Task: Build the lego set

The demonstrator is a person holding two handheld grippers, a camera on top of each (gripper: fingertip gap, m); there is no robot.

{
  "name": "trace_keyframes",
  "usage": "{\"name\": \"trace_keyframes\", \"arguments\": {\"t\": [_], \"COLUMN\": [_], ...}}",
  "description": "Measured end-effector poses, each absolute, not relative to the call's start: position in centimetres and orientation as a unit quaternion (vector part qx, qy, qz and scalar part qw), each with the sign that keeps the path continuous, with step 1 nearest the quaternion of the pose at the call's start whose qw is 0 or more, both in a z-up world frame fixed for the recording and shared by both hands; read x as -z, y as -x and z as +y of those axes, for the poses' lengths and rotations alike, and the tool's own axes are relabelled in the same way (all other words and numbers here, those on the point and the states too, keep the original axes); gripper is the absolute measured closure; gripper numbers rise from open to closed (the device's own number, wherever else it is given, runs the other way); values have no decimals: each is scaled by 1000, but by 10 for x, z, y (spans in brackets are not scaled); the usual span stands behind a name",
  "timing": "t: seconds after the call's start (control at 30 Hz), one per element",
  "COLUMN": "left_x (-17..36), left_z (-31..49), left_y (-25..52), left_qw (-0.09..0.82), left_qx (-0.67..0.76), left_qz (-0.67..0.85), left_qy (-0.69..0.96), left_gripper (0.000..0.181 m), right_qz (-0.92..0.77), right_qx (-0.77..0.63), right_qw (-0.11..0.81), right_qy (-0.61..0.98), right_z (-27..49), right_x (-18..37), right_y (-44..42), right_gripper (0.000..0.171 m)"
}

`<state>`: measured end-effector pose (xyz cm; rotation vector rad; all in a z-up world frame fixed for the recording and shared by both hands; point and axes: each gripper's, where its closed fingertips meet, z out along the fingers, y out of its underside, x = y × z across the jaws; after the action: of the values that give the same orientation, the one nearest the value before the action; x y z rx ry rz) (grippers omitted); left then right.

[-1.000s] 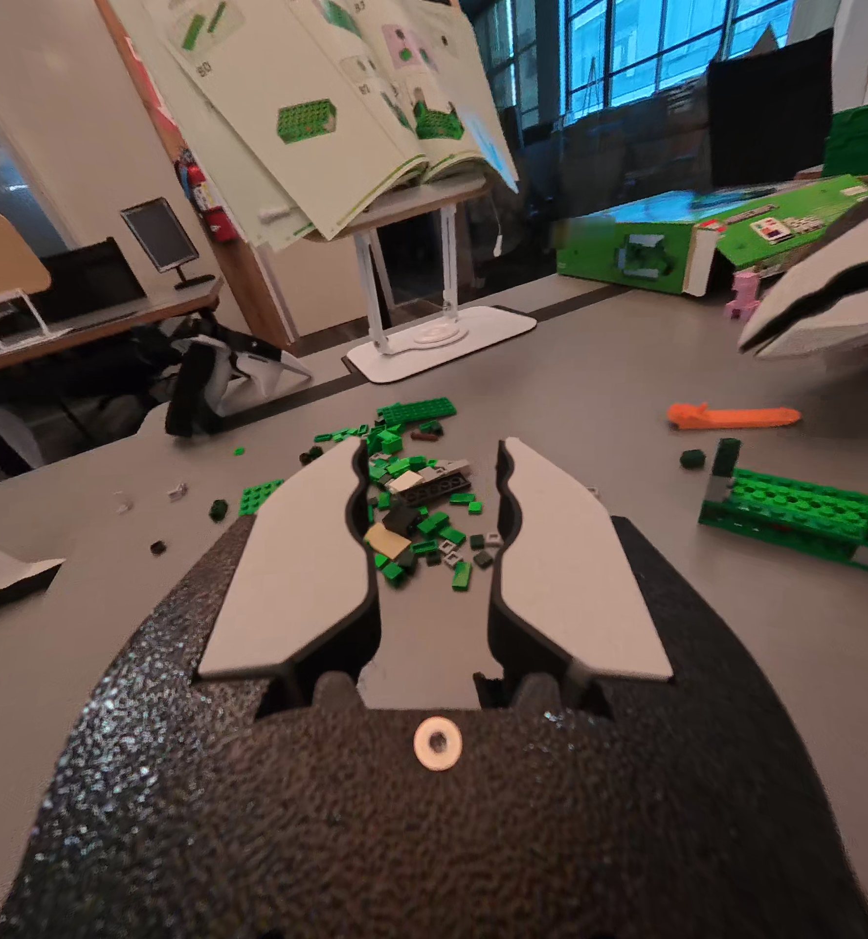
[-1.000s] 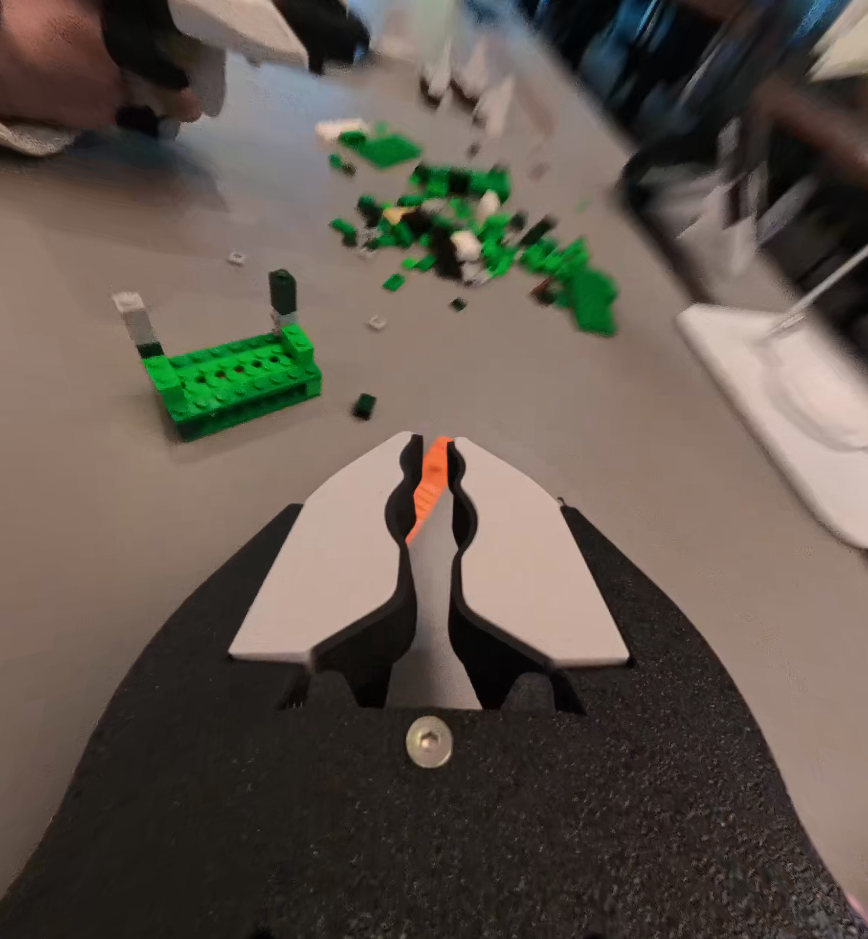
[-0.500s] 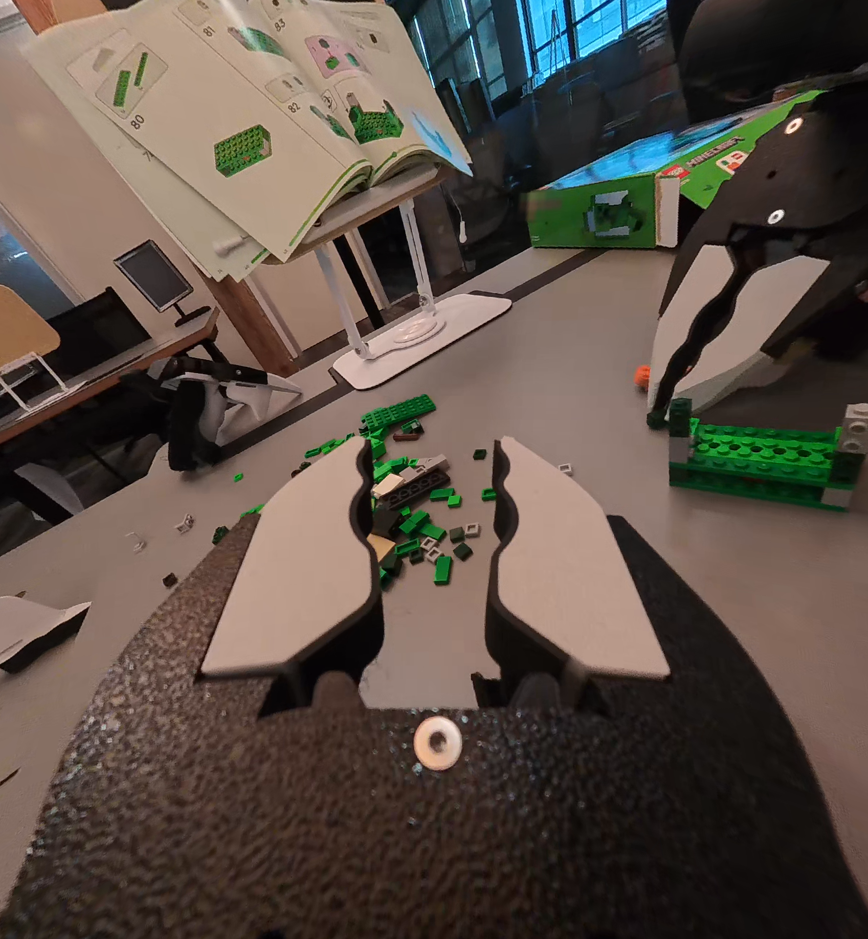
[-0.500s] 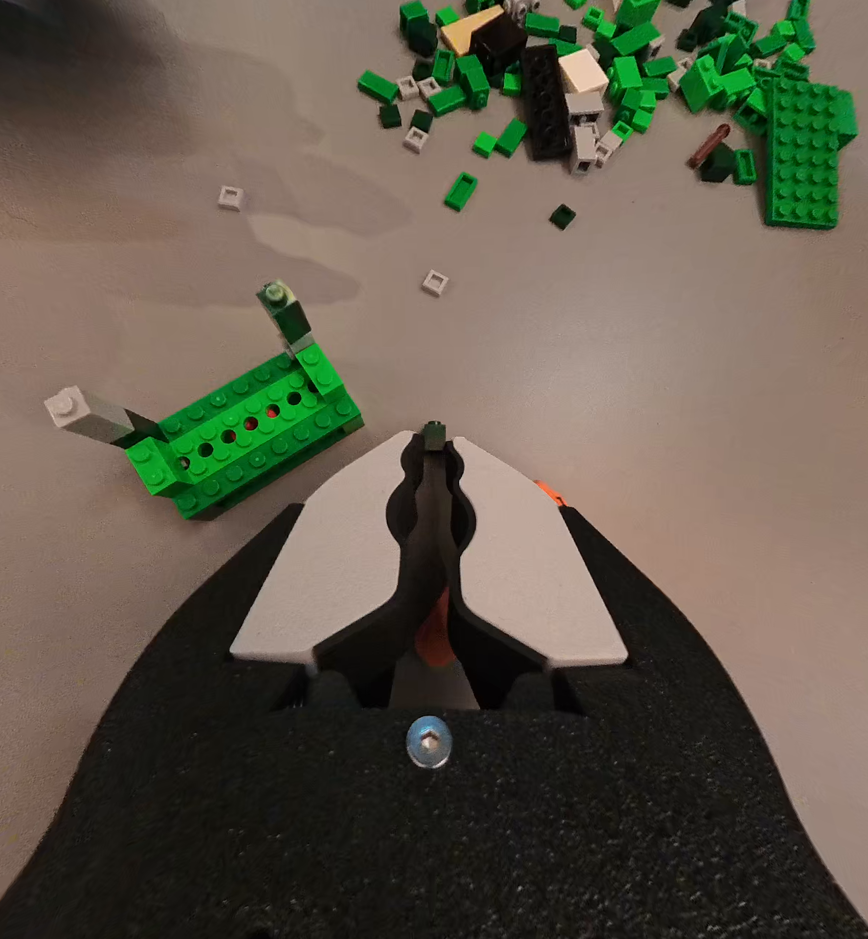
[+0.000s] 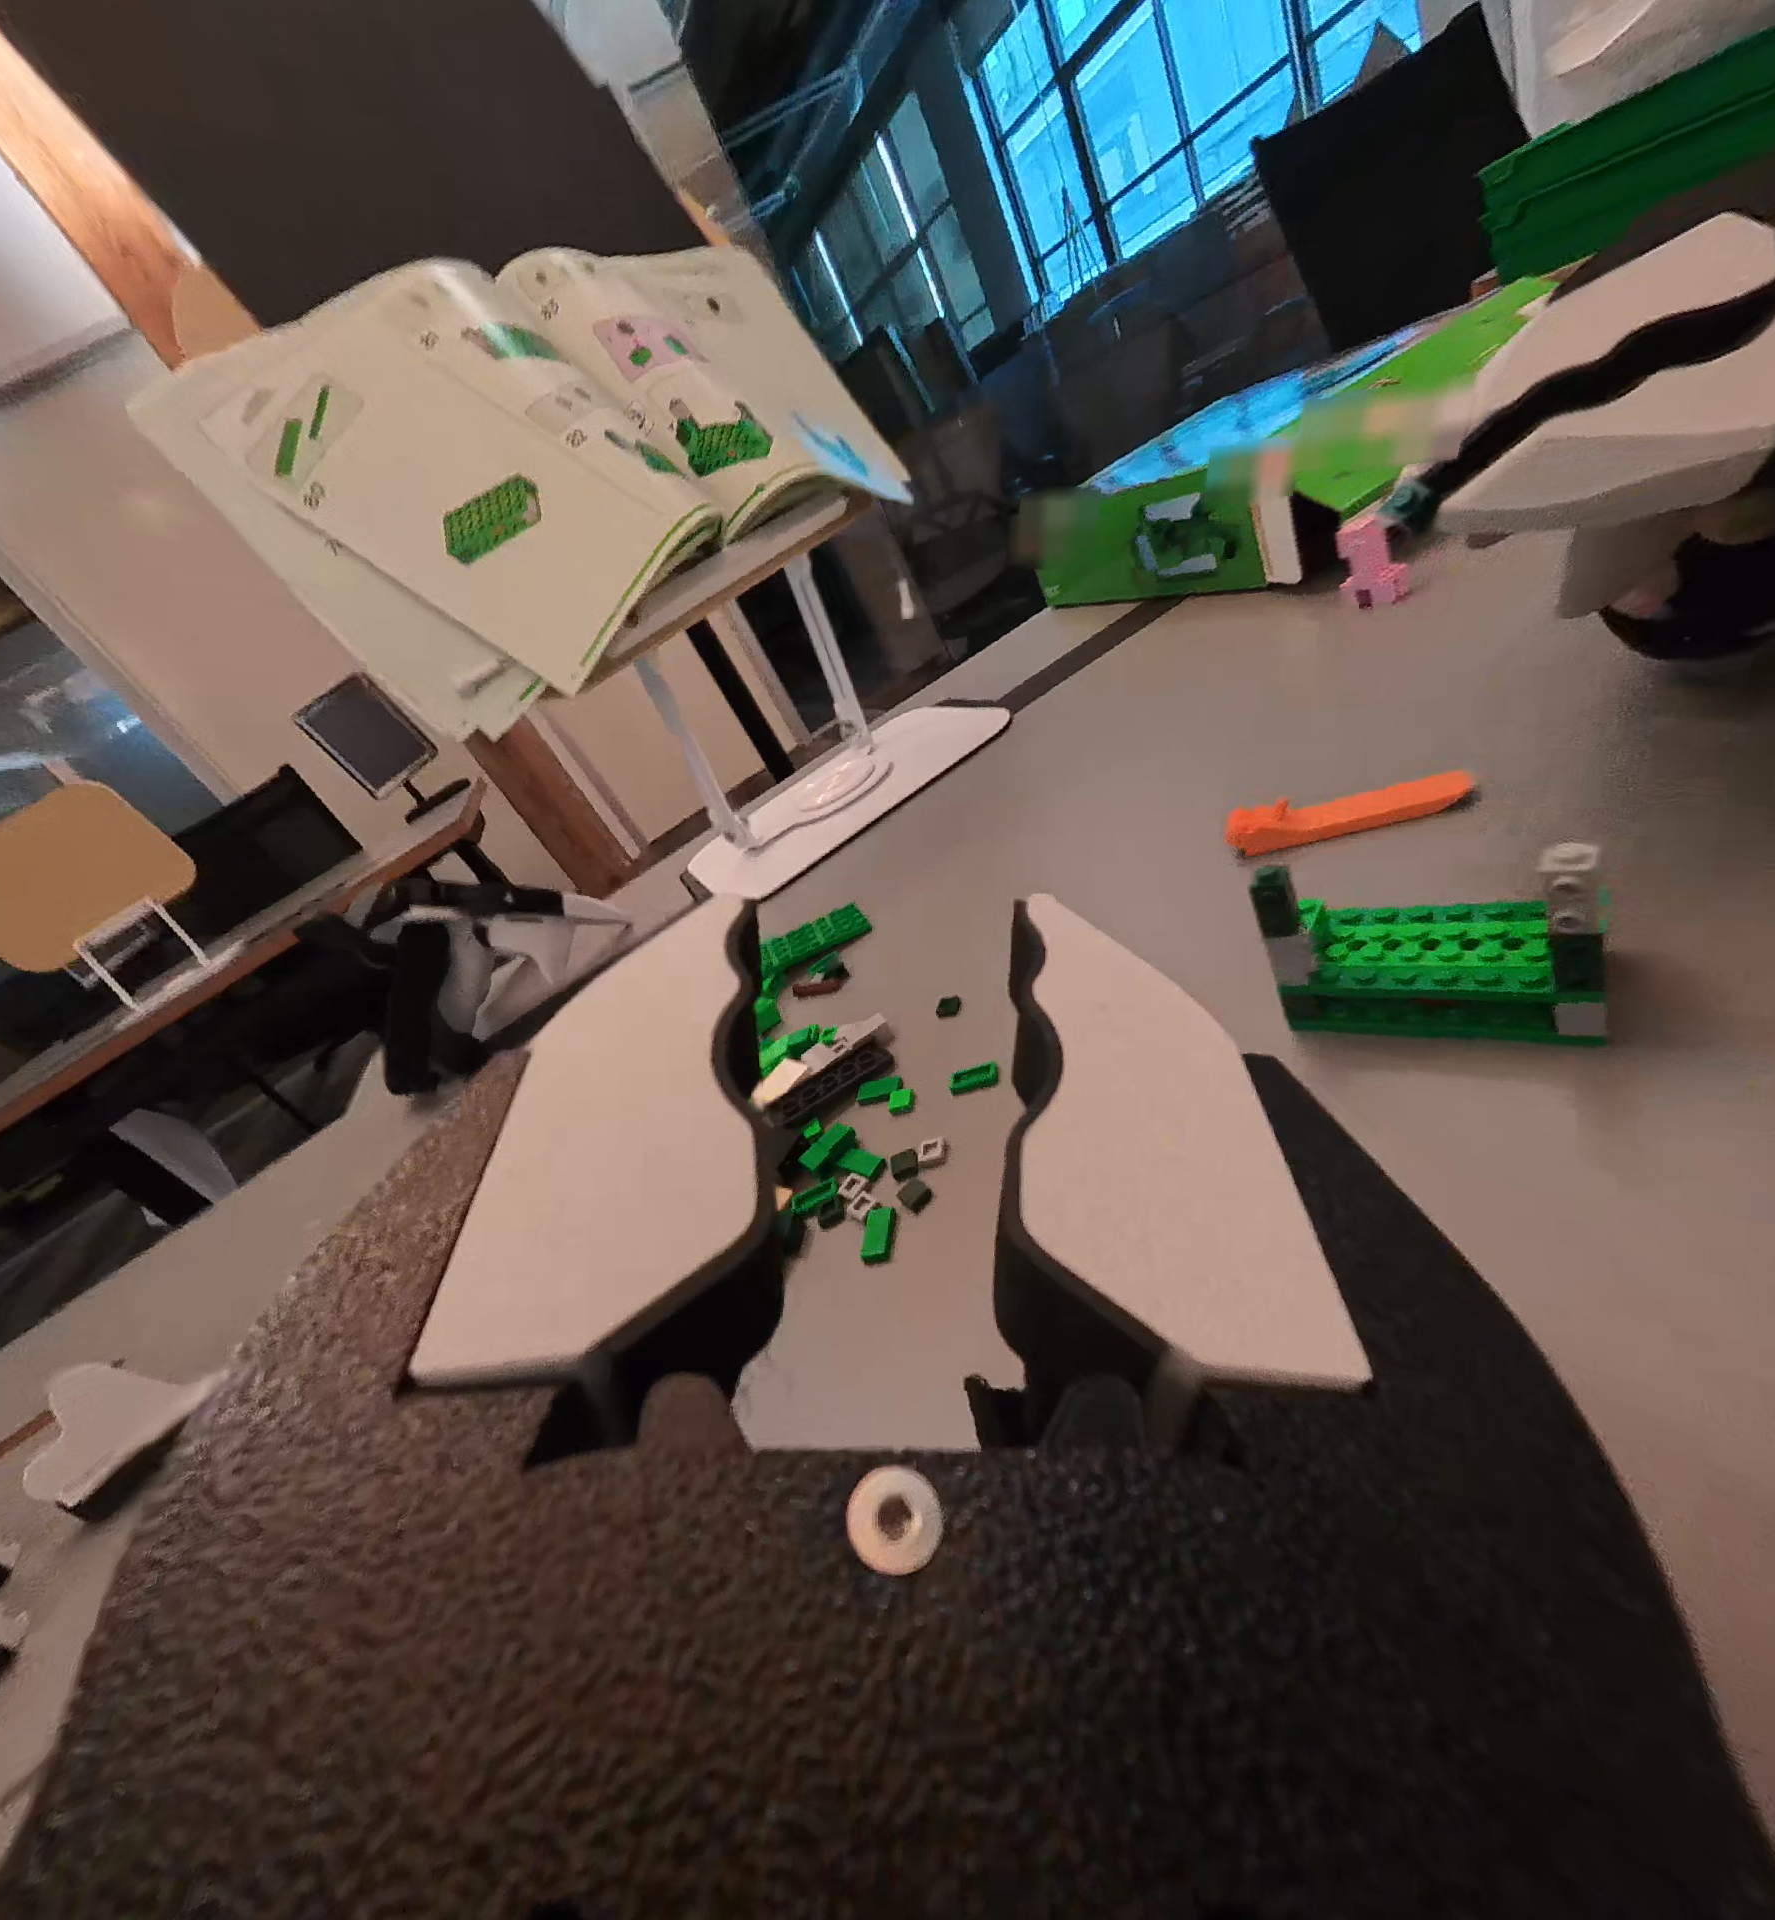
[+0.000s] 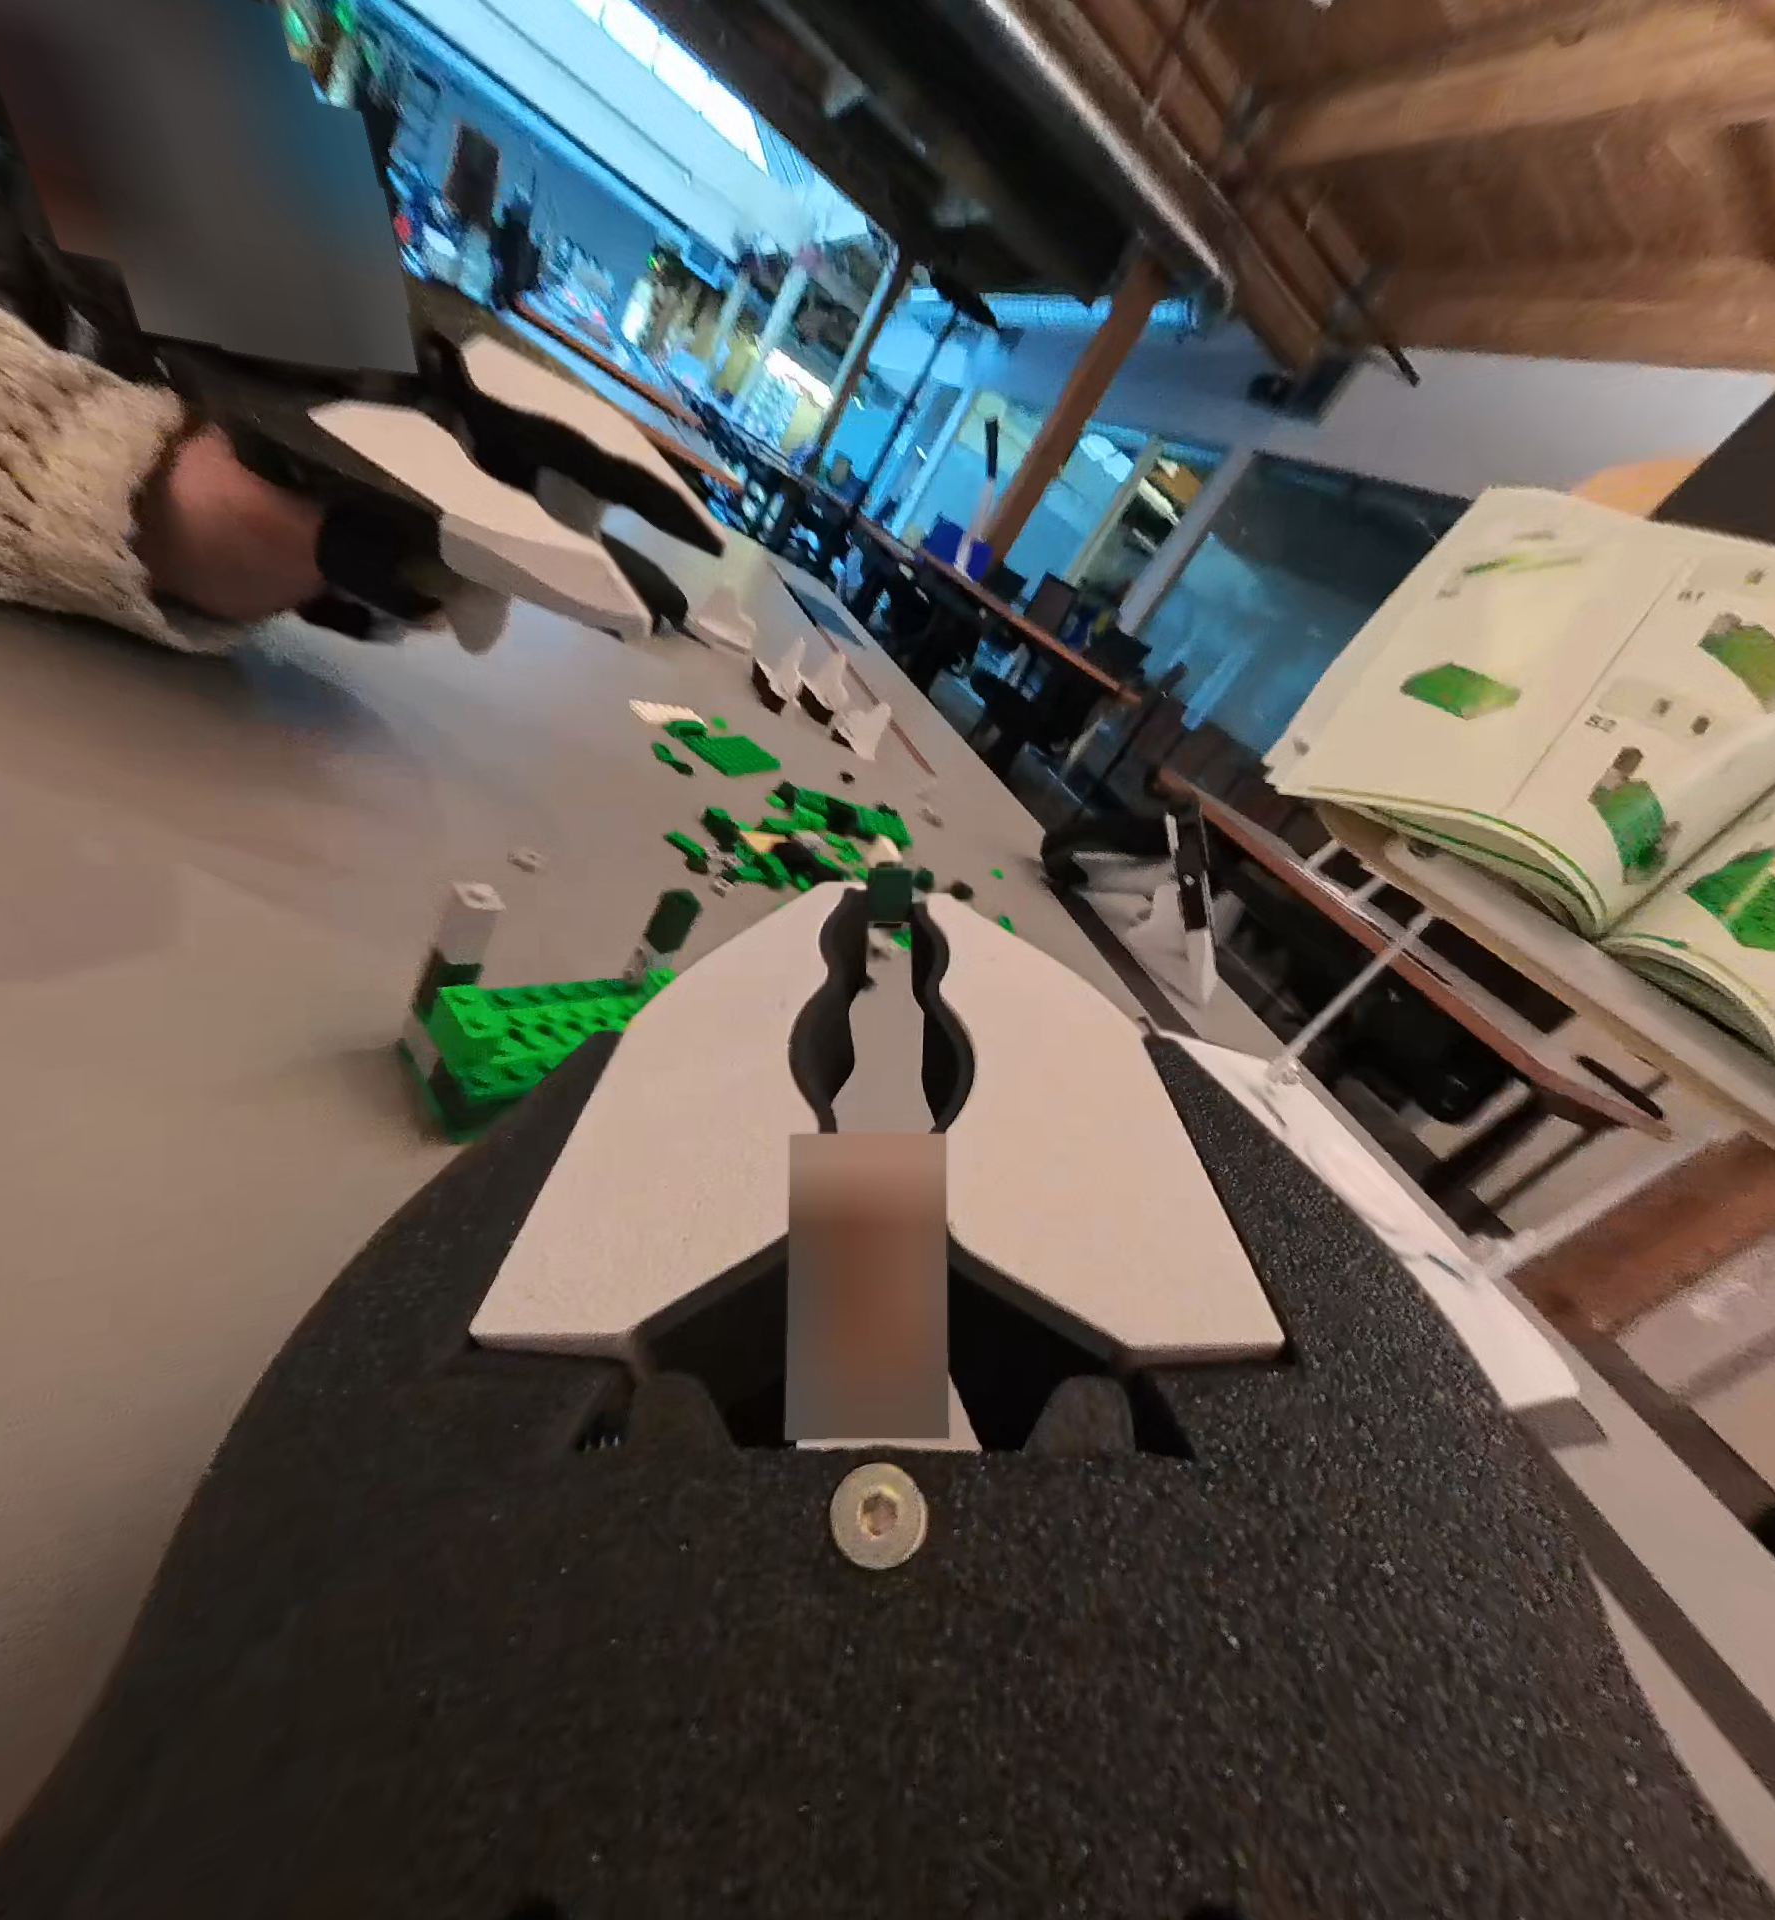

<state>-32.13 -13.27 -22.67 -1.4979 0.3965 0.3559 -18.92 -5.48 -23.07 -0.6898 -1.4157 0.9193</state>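
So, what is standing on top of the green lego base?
On the green lego base two small posts stand at opposite ends: a dark green post and a grey post. Studs between them are bare. What lies under the base is hidden.

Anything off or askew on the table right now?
Nothing stands out as damaged or spilled. Loose bricks lie scattered, the green build sits flat with both corner posts upright, and the orange separator tool lies behind it. The right gripper pinches a dark green brick.
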Motion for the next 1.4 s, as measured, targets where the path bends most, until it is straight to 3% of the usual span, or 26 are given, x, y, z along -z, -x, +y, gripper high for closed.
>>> {"name": "trace_keyframes", "arguments": {"t": [0.23, 0.4, 0.53, 0.77, 1.1, 1.2, 1.4], "left_x": [205, 216, 222, 221, 207, 209, 229], "left_z": [-132, -107, -90, -73, -80, -82, -83], "left_y": [232, 169, 157, 142, 134, 135, 135], "left_qw": [704, 685, 667, 645, 671, 665, 592], "left_qx": [-227, -145, -203, -278, -302, -305, -272], "left_qz": [279, 305, 331, 359, 361, 368, 452], "left_qy": [613, 646, 637, 615, 573, 574, 610], "left_gripper": [149, 143, 140, 140, 168, 169, 169], "right_qz": [-585, -564, -532, -536, -543, -549, -593], "right_qx": [-588, -673, -735, -746, -750, -747, -704], "right_qw": [478, 388, 309, 272, 246, 241, 241], "right_qy": [290, 280, 285, 287, 286, 287, 308], "right_z": [-84, -89, -86, -92, -94, -95, -94], "right_x": [219, 213, 207, 209, 211, 213, 225], "right_y": [161, 149, 142, 142, 141, 141, 144], "right_gripper": [164, 164, 164, 164, 164, 164, 160]}}
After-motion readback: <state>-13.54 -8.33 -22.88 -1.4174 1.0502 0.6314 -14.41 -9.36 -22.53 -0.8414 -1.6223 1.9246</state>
